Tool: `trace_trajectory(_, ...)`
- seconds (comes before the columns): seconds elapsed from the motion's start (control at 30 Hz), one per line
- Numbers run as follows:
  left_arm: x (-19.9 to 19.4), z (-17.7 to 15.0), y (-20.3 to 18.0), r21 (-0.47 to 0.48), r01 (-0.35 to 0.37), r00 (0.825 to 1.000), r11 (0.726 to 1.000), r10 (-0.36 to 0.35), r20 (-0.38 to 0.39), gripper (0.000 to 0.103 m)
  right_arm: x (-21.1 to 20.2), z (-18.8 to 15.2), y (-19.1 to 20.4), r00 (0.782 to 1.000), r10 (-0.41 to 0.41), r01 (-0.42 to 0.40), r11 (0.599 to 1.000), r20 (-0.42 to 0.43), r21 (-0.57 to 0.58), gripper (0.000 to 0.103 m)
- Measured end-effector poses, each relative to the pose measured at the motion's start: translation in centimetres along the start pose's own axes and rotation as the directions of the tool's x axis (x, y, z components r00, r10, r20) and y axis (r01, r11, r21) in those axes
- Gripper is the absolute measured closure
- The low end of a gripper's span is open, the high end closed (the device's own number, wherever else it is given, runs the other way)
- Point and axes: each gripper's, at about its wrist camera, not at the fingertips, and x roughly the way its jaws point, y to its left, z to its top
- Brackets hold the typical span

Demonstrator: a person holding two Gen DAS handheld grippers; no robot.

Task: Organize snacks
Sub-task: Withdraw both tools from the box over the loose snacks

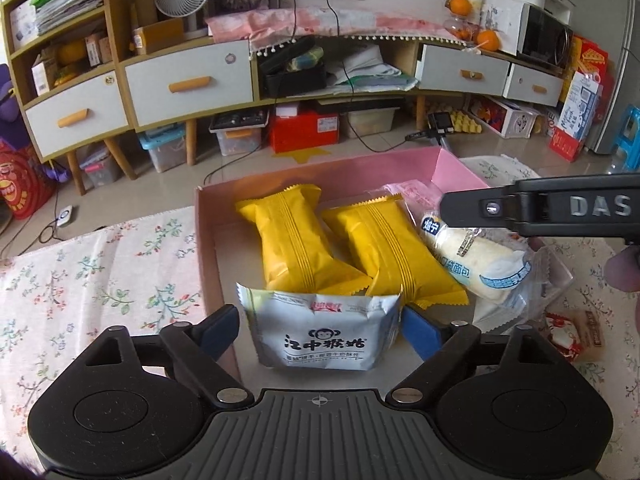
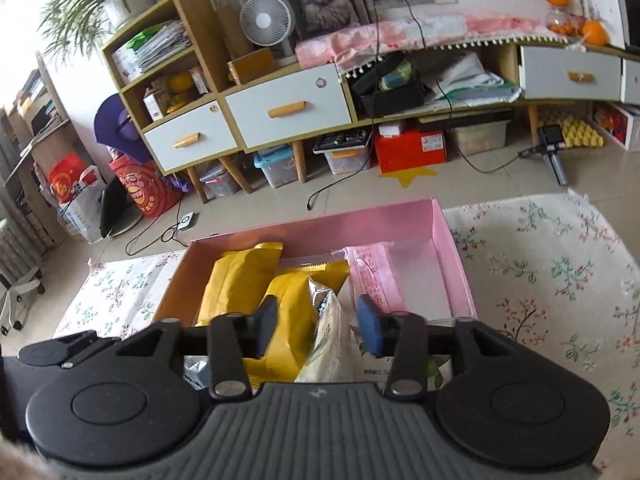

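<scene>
Left gripper open — white snack packet between its fingers.

Soft, even daylight, moderately bright in both views. Heavy fisheye bending: cabinet curves, dark vignette at corners. Faint shadows inside pink box. Mild glare on foil packet inside it. Slight softness, no motion blur.

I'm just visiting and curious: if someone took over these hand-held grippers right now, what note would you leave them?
Left gripper: open, pads either side of the white biscuit packet, not pressing.
Right gripper: open over the cream bread packet.
In the pink box: two yellow packets, the white packet and the bread.
Left: a red-and-white snack lies on the floral cloth outside the box.
</scene>
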Motion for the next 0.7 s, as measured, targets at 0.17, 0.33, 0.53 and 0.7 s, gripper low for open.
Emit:
trace_trajectory(0.17, -2.2, 0.1, 0.1, -0.024, 0.008, 1.000, 1.000, -0.008, 0.009, 0.009, -1.8, 0.2, -0.2, 1.000, -0.021, 0.022, 1.000, 0.012, -0.013, 0.036)
trace_trajectory(0.33, -4.6, -0.5, -0.4, -0.016, -0.005, 1.000, 1.000, 0.005, 0.006, 0.005, -3.4, -0.1, -0.2, 0.999, -0.037, 0.037, 0.999, -0.010, -0.015, 0.026)
trace_trajectory(0.53, -6.8, -1.8, -0.9, -0.015, -0.031, 0.999, 0.999, 0.030, -0.014, 0.003, -5.3, -0.8, 0.2, 0.999, -0.045, 0.044, 0.998, -0.027, -0.045, 0.013)
trace_trajectory(0.7, -8.7, -3.2, -0.8, -0.035, -0.035, 0.999, 0.999, 0.034, -0.033, 0.003, -6.8, -1.8, 0.4, 0.998, -0.044, 0.042, 0.997, -0.035, -0.064, 0.006)
